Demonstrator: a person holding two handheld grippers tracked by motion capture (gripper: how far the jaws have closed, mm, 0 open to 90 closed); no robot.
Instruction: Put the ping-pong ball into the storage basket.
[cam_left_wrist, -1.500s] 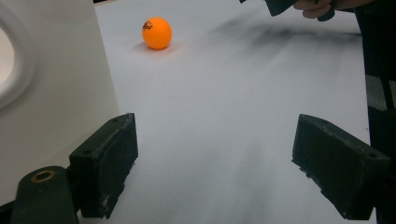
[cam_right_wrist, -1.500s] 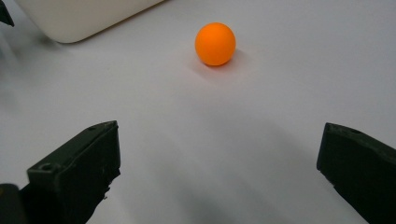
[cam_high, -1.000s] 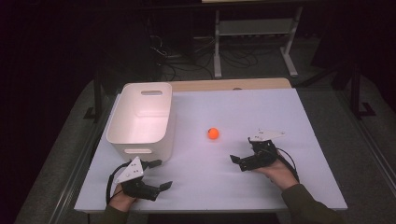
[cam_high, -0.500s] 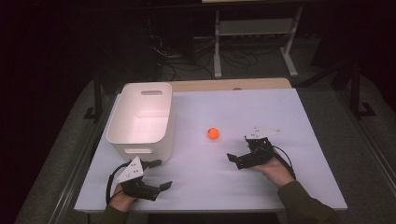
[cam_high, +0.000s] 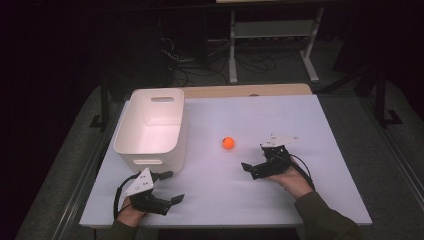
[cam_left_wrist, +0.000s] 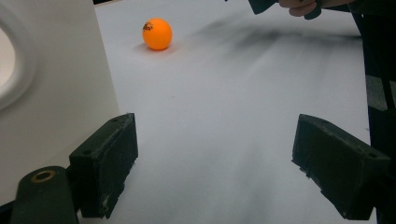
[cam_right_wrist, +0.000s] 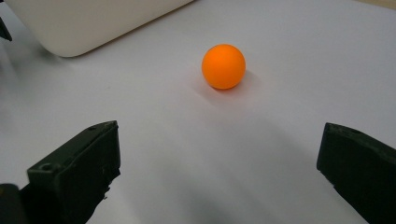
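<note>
Right claw (cam_high: 258, 165) is spread wide with nothing in it, low over the worktop (cam_high: 320, 130) toward its right edge, and pointed at the orange ball (cam_high: 228, 143). In the right gripper view the ball (cam_right_wrist: 223, 66) sits ahead of the two black jaws, roughly centred between them and well clear of both. Our left claw (cam_high: 167, 187) rests near the worktop's near-left corner, also released and empty, just in front of the white bin (cam_high: 150, 150).

We see the ball lying on the bare worktop near its middle, to the right of the bin and apart from it. We judge it to be a table-tennis ball: very light, hollow, stiff but easily dented, smooth and ready to roll or squirt away at a touch. We would bring the jaws level with its widest part, one on each side, and close gently.
</note>
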